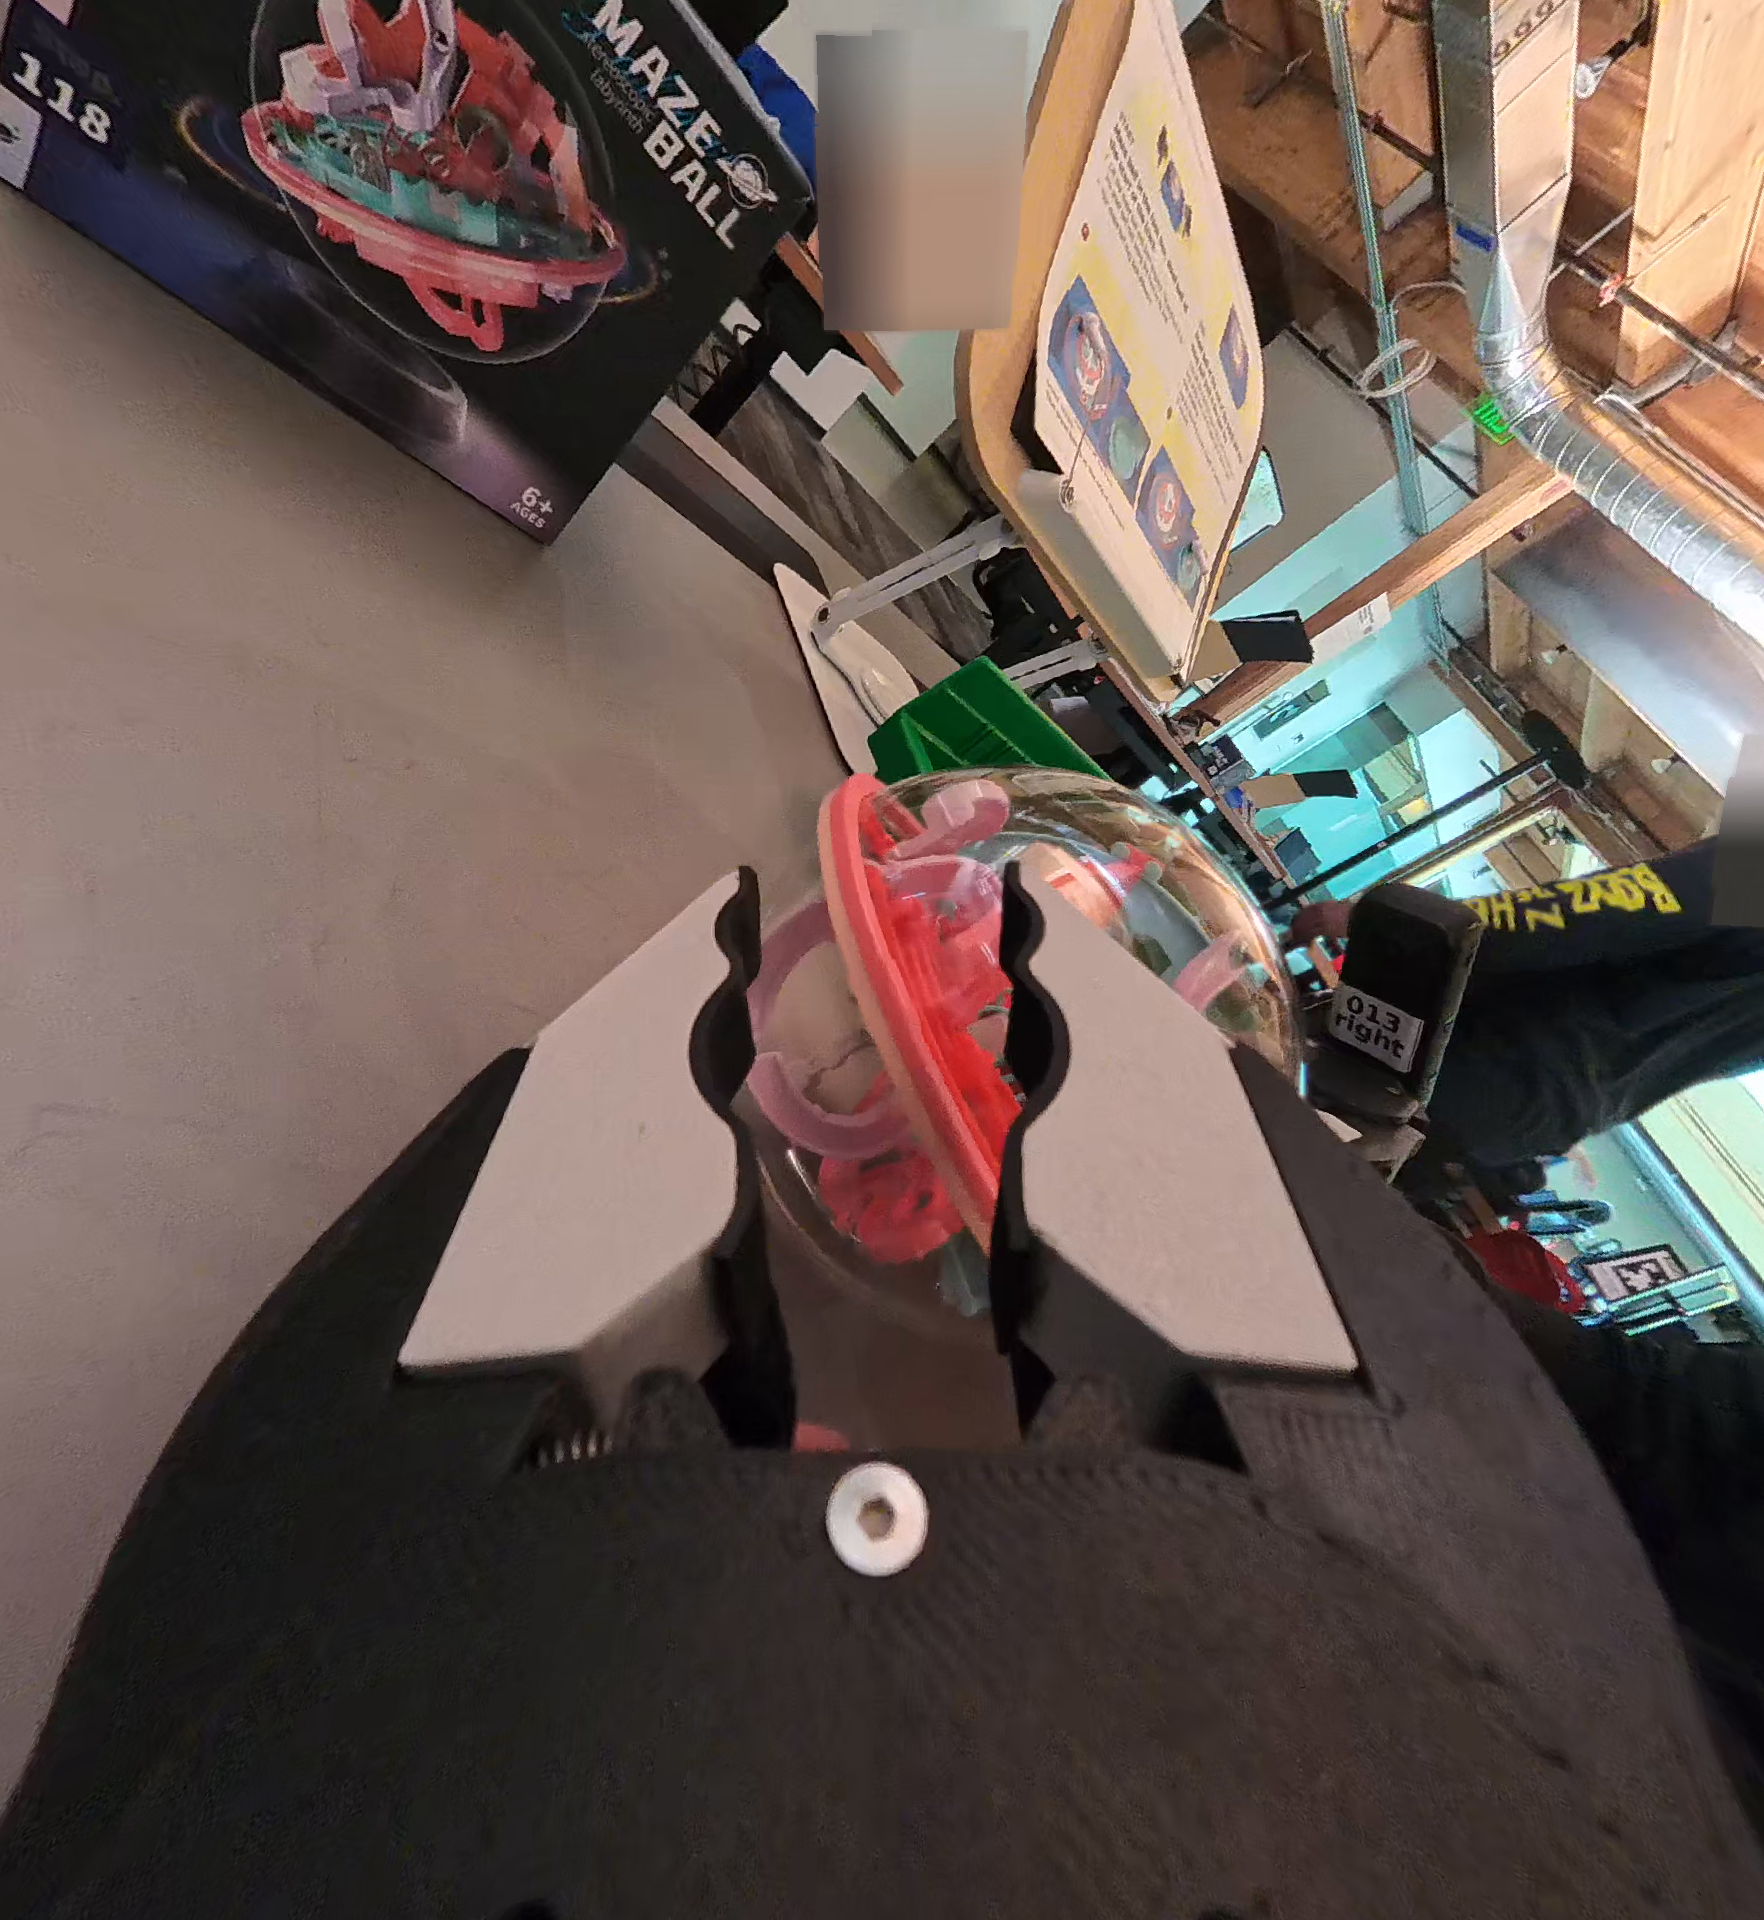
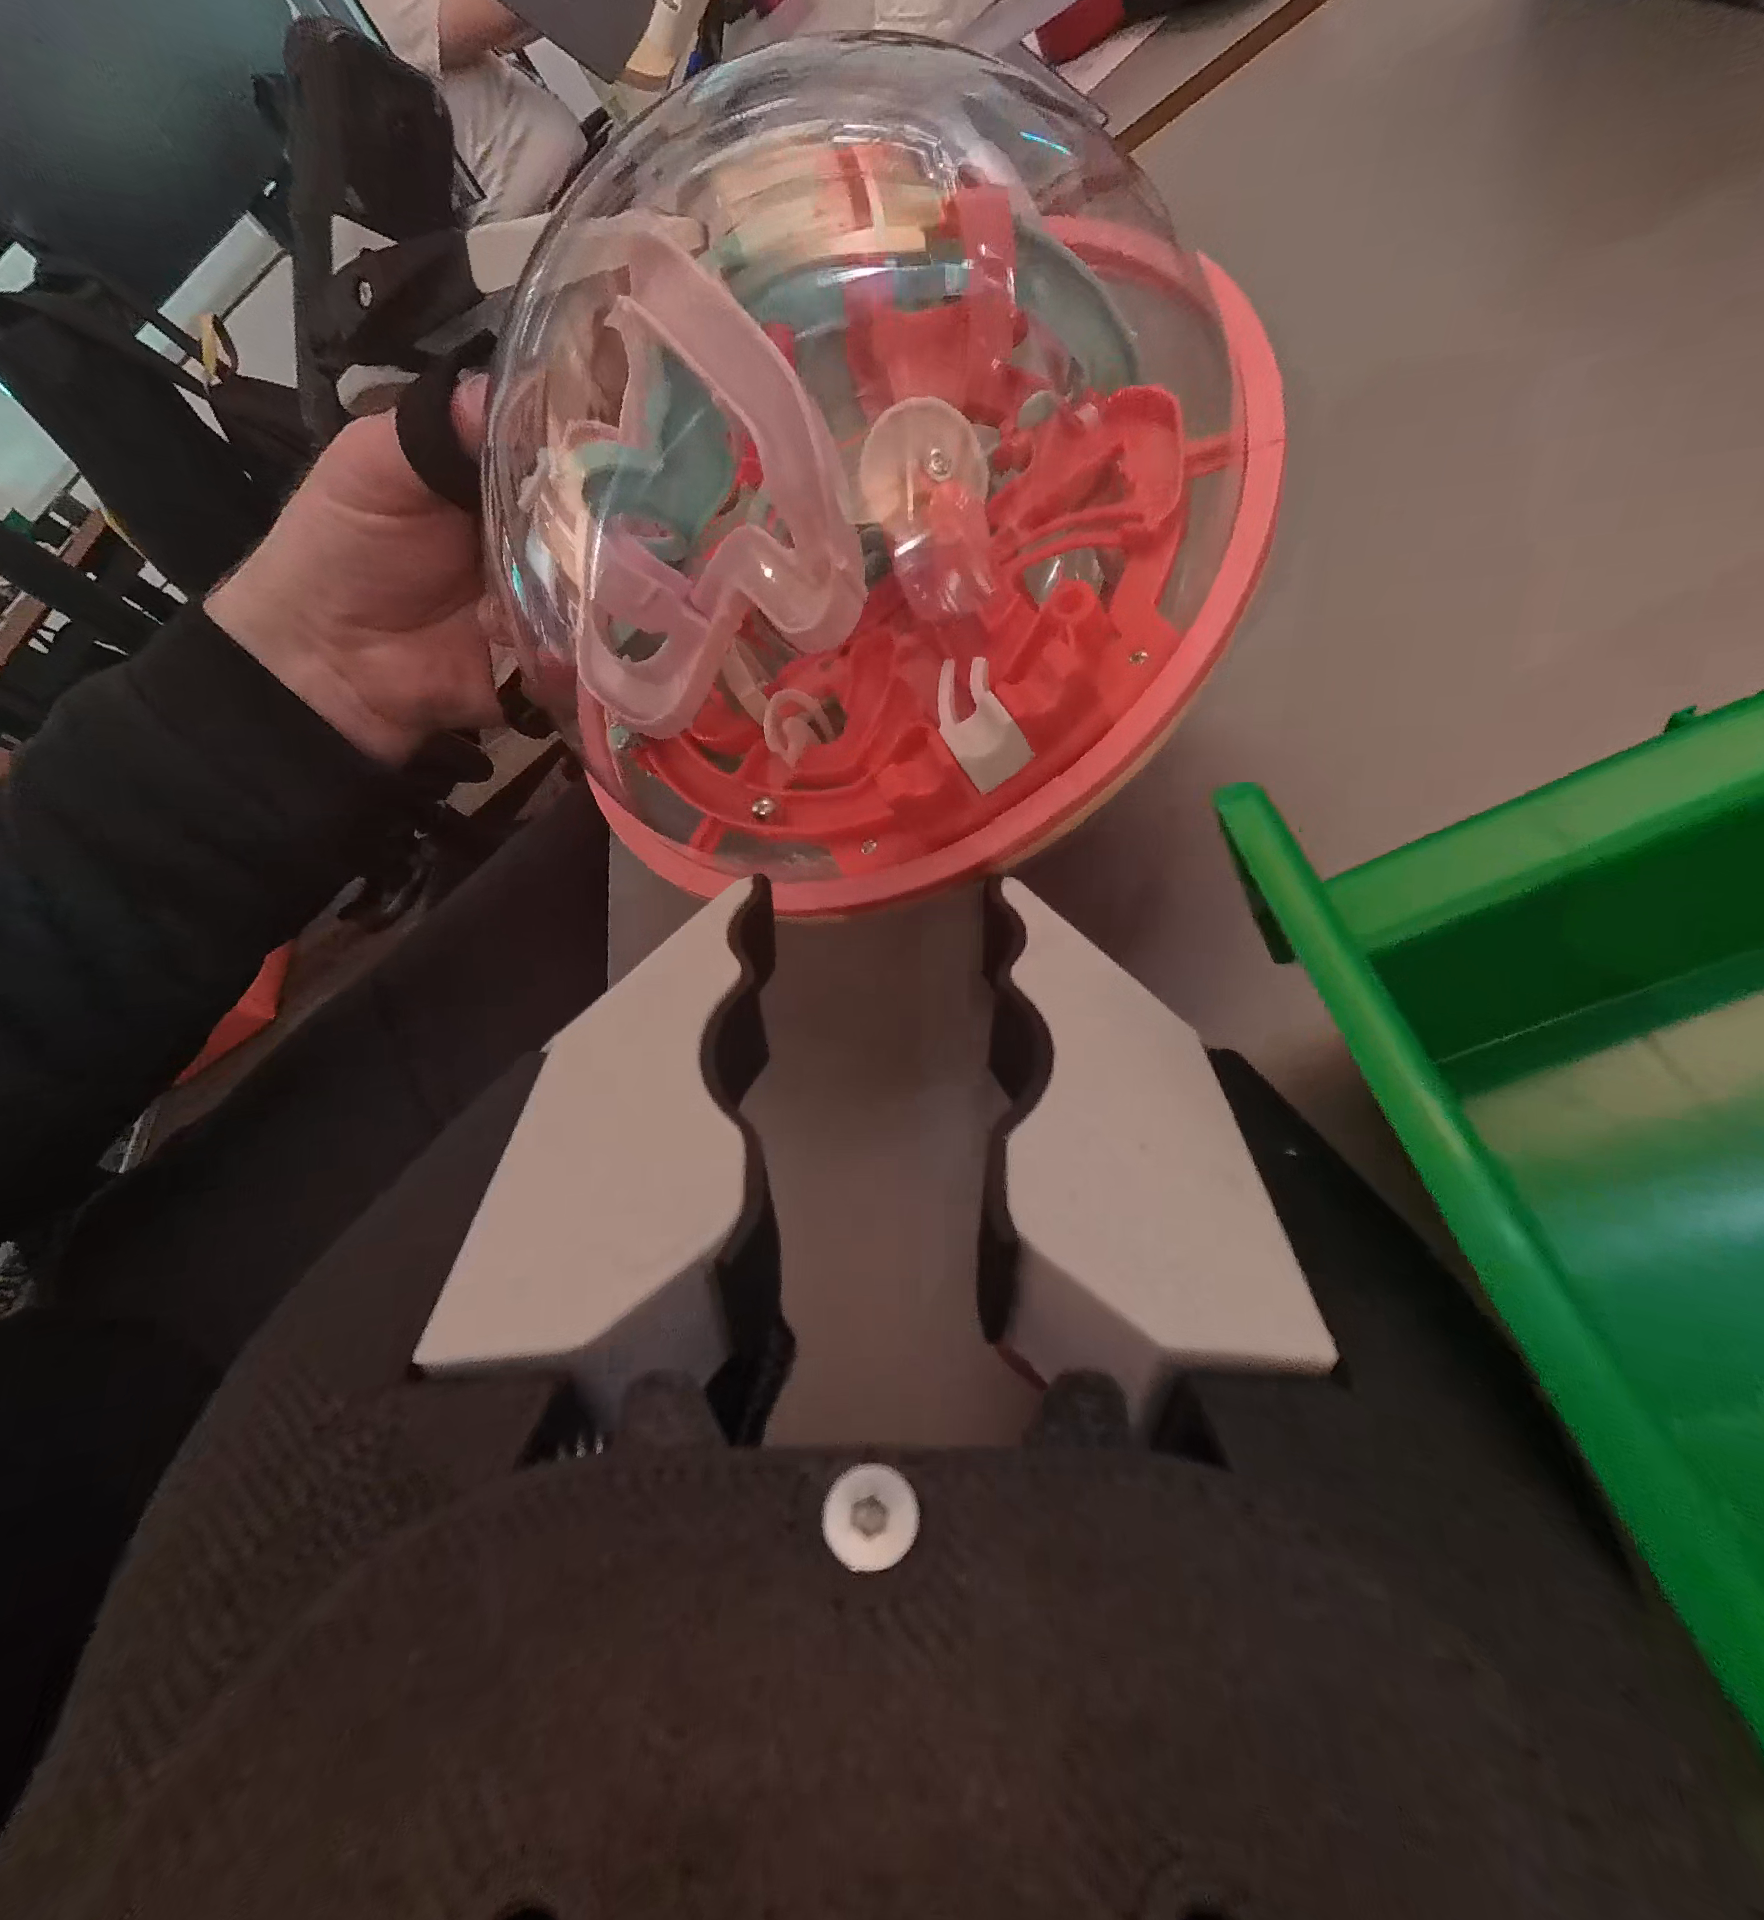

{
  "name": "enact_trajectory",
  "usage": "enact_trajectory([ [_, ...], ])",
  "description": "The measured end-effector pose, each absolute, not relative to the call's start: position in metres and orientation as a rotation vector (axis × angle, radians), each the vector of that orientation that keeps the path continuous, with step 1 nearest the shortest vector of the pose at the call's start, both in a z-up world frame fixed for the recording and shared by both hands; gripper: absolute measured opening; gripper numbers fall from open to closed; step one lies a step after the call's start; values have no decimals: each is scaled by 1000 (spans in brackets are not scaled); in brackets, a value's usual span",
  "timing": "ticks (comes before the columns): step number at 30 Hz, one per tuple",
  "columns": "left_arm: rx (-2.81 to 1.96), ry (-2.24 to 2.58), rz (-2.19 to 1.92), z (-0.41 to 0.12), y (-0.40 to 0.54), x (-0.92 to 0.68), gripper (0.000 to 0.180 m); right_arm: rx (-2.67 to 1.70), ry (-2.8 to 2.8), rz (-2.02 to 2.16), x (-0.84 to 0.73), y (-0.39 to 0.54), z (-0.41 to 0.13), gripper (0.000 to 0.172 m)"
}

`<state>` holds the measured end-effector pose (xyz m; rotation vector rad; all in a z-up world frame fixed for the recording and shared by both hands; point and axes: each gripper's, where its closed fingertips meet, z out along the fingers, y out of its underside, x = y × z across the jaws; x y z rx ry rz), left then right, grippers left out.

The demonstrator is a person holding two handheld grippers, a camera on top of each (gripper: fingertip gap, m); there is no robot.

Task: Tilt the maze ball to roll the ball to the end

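The maze ball (image 1: 1096, 883) is a clear sphere with a red rim and red, pink and teal tracks inside. It rests by the grey table (image 1: 234, 831). My left gripper (image 1: 878, 883) is open. The ball's red rim stands between its fingers, and neither pad presses on it. In the right wrist view the ball (image 2: 857, 468) fills the upper middle. My right gripper (image 2: 876, 894) is open and empty, its fingertips just short of the rim. A hand (image 2: 369, 592) on the left gripper shows behind the ball. The right gripper's black body (image 1: 1397, 997) shows beyond the ball.
The maze ball's dark box (image 1: 358, 229) stands at the table's far side. A green bin (image 2: 1584, 1143) lies close on the right of my right gripper and also shows in the left wrist view (image 1: 971, 727). A clipboard with a printed sheet (image 1: 1138, 343) hangs beyond the table edge. Left tips to right tips: about 20 cm.
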<state>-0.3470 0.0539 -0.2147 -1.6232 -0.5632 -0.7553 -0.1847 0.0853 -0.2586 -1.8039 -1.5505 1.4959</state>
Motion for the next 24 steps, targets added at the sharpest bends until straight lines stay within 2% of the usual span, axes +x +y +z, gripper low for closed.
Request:
enact_trajectory([
  [12,-1690,-490,-736,-215,66,-330,39,-1819,-1547,1490,-178,90,-263,39],
  [18,-1648,-464,-770,-217,74,-323,19,-1817,-1499,1467,-174,99,-262,38],
  [24,-1620,-432,-796,-216,89,-316,12,-1819,-1486,1451,-166,104,-262,35],
])
